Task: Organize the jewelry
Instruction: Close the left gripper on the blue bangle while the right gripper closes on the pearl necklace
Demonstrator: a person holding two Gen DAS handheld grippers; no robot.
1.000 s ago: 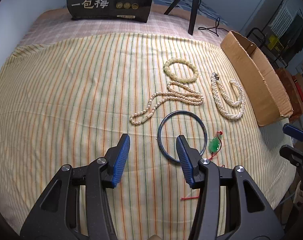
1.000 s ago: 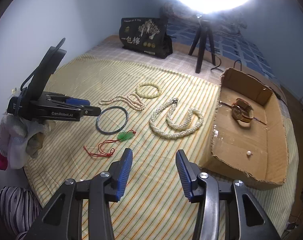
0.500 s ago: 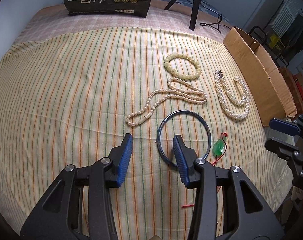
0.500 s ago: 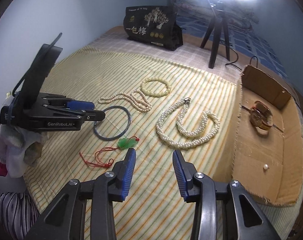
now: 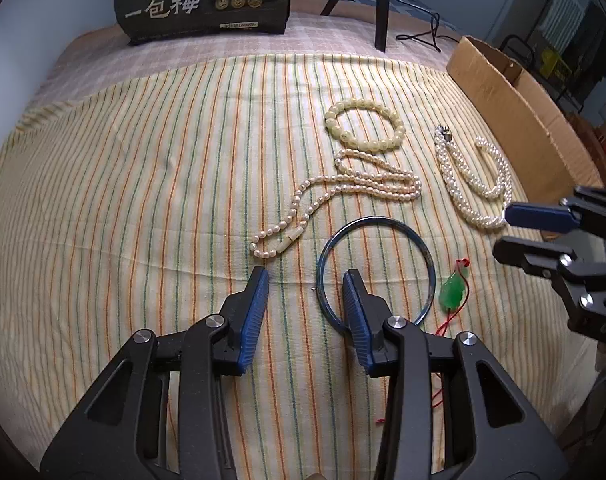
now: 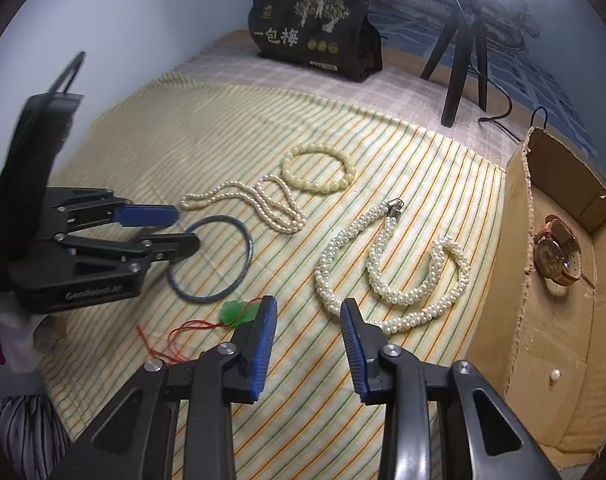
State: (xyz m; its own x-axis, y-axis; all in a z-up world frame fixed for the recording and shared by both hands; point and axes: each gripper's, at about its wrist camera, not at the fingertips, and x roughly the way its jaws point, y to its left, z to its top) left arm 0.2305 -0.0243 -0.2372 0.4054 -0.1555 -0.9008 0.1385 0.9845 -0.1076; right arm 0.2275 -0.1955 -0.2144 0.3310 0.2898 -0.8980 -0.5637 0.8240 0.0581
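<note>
Two pairs of blue-padded fingers hang over a striped cloth, both parted with nothing between the pads, and both have just been closing in. Those of the left gripper (image 5: 306,276) straddle the near-left arc of a thin dark-blue bangle (image 5: 377,272), the right finger (image 5: 353,300) standing inside the ring and the left one outside it; whether either touches the ring I cannot tell. The right gripper (image 6: 307,308) is open above bare cloth, with a small green pendant (image 6: 235,312) on a tangled red cord (image 6: 171,340) just beside its left finger and the thick woven pearl rope (image 6: 395,272) just beyond its right finger.

Farther out, past the bangle, lies a slim strand of small pinkish pearls (image 5: 343,196) folded into a loop, and beyond that a closed bracelet of larger pale-yellow beads (image 5: 365,128). The pearl rope is white, several beads thick, curled in an S with a metal clasp at its far end.

At the right edge sits an open cardboard box (image 6: 523,208) holding a gold-toned wristwatch (image 6: 557,252) and one loose pearl (image 6: 555,376). At the far side stand a black printed bag (image 6: 315,28) and a black tripod (image 6: 463,56)
</note>
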